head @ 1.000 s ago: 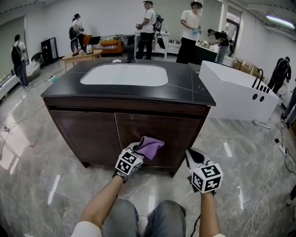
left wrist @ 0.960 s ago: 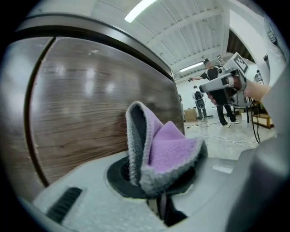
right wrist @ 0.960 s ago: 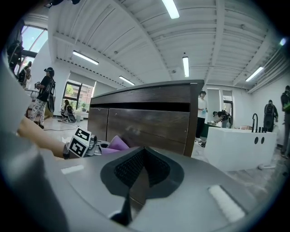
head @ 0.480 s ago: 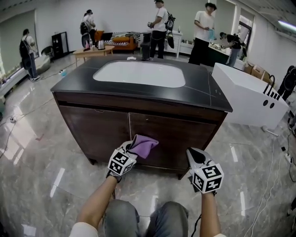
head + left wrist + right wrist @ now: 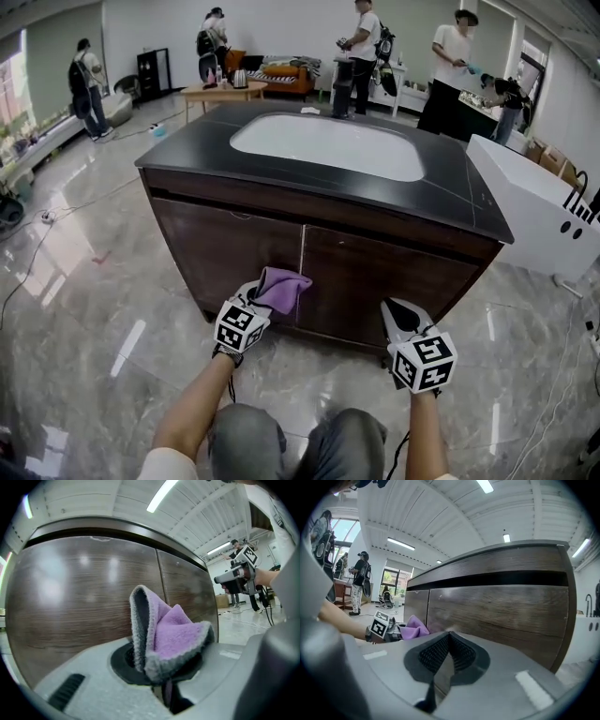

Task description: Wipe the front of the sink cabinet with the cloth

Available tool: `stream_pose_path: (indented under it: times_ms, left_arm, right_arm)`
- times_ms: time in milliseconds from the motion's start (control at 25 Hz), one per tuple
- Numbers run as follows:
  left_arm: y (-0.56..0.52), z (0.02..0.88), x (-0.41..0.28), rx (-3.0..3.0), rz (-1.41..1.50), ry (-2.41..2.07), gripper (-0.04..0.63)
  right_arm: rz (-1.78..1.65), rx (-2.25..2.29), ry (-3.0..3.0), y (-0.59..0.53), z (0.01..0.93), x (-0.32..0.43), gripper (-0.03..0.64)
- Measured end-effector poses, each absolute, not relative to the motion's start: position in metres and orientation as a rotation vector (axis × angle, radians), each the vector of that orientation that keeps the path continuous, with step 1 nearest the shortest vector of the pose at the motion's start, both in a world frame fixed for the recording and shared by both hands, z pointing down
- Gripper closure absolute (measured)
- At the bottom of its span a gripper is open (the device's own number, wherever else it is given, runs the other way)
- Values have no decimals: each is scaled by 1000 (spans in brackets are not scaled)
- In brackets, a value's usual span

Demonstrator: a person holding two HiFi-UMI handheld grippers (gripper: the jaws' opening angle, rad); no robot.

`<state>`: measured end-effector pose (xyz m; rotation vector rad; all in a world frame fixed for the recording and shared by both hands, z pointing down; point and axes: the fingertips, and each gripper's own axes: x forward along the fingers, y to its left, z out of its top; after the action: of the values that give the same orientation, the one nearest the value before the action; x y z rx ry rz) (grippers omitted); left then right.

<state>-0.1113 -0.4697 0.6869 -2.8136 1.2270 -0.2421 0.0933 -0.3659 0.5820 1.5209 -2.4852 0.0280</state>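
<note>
Grey polished floor (image 5: 84,309) surrounds a free-standing sink cabinet (image 5: 234,253) of dark brown wood, with a black counter (image 5: 187,155) and a white basin (image 5: 328,145) on top. Several people stand far behind it.

The left gripper (image 5: 257,300) has its fingers pressed together on a purple cloth (image 5: 281,287). It holds the cloth low at the front of the cabinet, on the left door just beside the seam between the two doors, near the bottom edge. I think it is held this way so that the free bunch of fabric, not the hard fingers, meets the wood. Whether the cloth touches the door, I cannot tell for sure.

The right gripper (image 5: 396,313) hangs lower and to the right, before the right door. Its fingers are closed fully with nothing between them. It seems to have no work in this step and is simply kept out of the way.

The cloth is soft fleece, lilac with a grey edge, folded into a loose peak that stands up from the fingers. The wood front looks smooth and slightly glossy, with light reflections.
</note>
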Motion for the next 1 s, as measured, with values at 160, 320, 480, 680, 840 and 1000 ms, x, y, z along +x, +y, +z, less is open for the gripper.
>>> stream_pose_path:
  times_ms: [160, 320, 480, 680, 840, 1000]
  left_arm:
    - [-481, 691, -158, -2778, -247, 1341, 543]
    - [-494, 693, -208, -2724, -260, 1442, 543]
    - [-506, 690, -250, -2679, -246, 1523, 543]
    - [-517, 690, -300, -2678, -147, 1641, 543]
    - [-526, 693, -338, -2643, -124, 1729, 543]
    - [-535, 695, -380, -2577, -64, 1895, 543]
  right_arm:
    - [32, 1492, -2502, -375, 585, 76, 611]
    - [32, 1459, -2521, -387, 588, 57, 611]
    - [23, 1432, -2538, -395, 586, 40, 611]
    - [8, 1414, -2550, -403, 584, 24, 611]
    - [18, 1405, -2544, -410, 589, 16, 610]
    - [31, 1405, -2547, -415, 593, 10, 611]
